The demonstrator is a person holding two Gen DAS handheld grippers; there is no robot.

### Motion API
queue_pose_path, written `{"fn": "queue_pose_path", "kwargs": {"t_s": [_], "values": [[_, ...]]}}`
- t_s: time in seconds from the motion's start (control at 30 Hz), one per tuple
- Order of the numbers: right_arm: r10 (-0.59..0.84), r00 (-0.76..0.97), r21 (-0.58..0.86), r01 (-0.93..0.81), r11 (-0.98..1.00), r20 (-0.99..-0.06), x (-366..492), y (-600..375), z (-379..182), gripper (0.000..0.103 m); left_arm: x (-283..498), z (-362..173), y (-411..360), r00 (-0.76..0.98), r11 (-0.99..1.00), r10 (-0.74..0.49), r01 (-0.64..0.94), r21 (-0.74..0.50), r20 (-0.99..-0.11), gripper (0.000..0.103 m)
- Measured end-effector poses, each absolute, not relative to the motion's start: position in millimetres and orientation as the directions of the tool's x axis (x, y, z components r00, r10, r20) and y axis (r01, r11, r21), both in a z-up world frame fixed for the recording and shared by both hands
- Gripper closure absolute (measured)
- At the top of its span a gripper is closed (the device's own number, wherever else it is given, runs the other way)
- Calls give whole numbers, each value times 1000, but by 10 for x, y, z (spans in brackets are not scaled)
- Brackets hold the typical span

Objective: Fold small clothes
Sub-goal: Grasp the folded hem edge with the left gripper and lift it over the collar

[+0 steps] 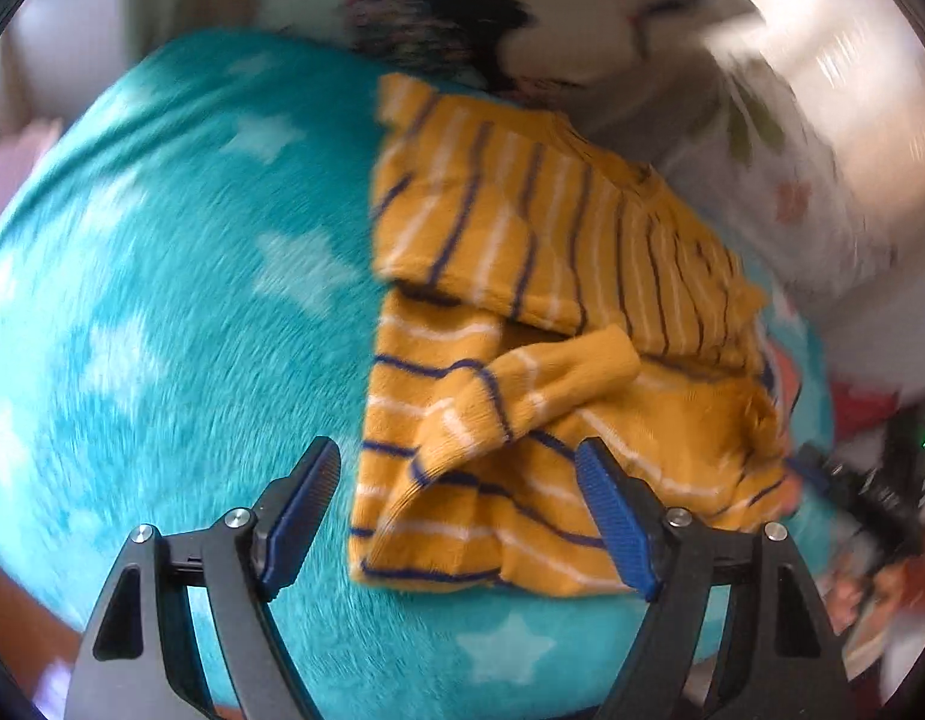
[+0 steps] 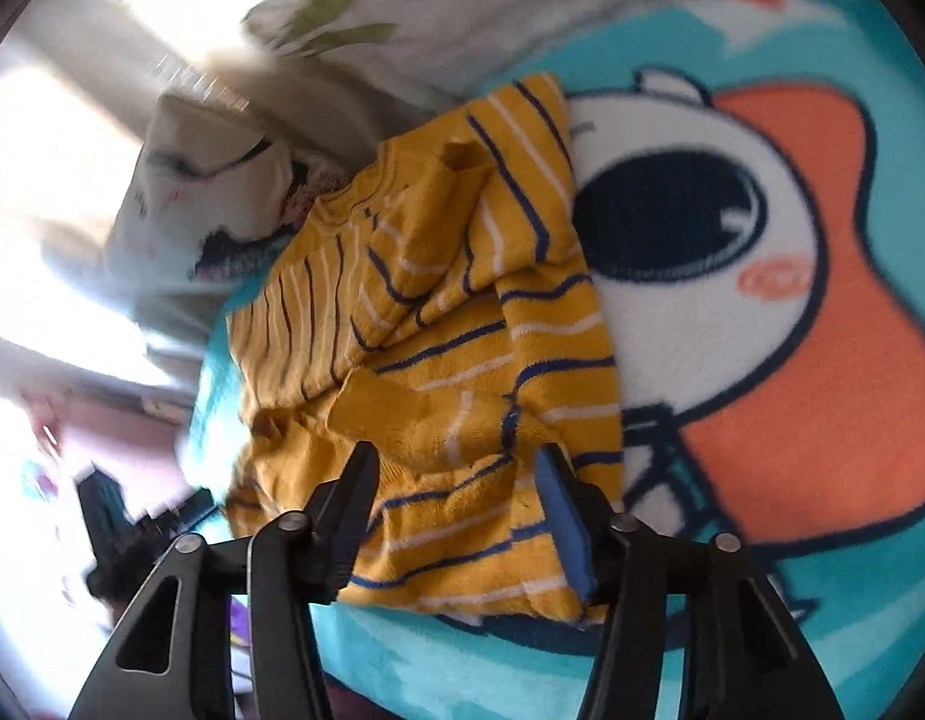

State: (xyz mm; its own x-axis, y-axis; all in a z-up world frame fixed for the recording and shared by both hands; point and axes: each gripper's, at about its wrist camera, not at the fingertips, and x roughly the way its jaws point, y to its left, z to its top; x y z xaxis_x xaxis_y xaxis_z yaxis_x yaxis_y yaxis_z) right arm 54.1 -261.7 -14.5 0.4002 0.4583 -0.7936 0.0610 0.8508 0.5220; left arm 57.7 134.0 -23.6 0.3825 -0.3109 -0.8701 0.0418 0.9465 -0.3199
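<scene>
A small mustard-yellow sweater (image 1: 522,324) with navy and white stripes lies partly folded on a teal fleece blanket (image 1: 162,300), its sleeves laid across the body. My left gripper (image 1: 462,474) is open and empty, its jaws standing over the sweater's near hem. In the right wrist view the same sweater (image 2: 438,360) lies on the blanket's cartoon print (image 2: 732,276). My right gripper (image 2: 456,480) is open and empty over the sweater's near edge. The right gripper also shows in the left wrist view (image 1: 822,474) at the sweater's right side.
White floral bedding (image 2: 402,18) and a cartoon pillow (image 1: 462,18) lie behind the sweater. Dark clutter (image 2: 120,534) sits off the blanket's left edge. Both views are motion-blurred.
</scene>
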Motion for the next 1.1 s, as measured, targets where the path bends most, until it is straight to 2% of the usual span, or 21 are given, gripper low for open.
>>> {"fn": "queue_pose_path", "kwargs": {"t_s": [0.13,0.27,0.33,0.4,0.47,0.57,0.73,0.87,0.97,1.1], "values": [[344,376,331,-101,938,-860,570,-2315,-71,35,713,-288,963,372,957,-259,220,-187,-891,23],[266,369,189,-231,954,-891,658,-1988,-163,35,916,-539,747,302,942,-265,285,-179,-916,25],[210,379,112,-263,958,-901,747,-1849,-264,35,992,-607,701,291,945,-248,281,-165,-924,40],[185,368,87,-267,960,-911,854,-1803,-386,38,1022,-602,715,291,953,-233,257,-159,-928,66],[203,331,126,-240,963,-921,931,-1836,-463,86,1017,-547,810,299,954,-261,227,-197,-918,84],[284,350,228,-194,954,-892,918,-1975,-311,89,969,-395,1074,319,948,-315,156,-278,-894,92],[386,450,346,-172,922,-805,918,-2215,258,89,983,-39,1378,374,914,-402,109,-390,-836,95],[429,507,410,-156,899,-748,1184,-2329,569,89,1320,180,1478,411,885,-451,92,-456,-792,95],[409,525,411,-121,904,-746,1567,-2337,582,89,1766,212,1448,419,877,-463,90,-472,-781,95],[372,498,411,-34,911,-783,2144,-2330,283,89,2354,-71,1268,390,908,-403,56,-416,-828,93]]}}
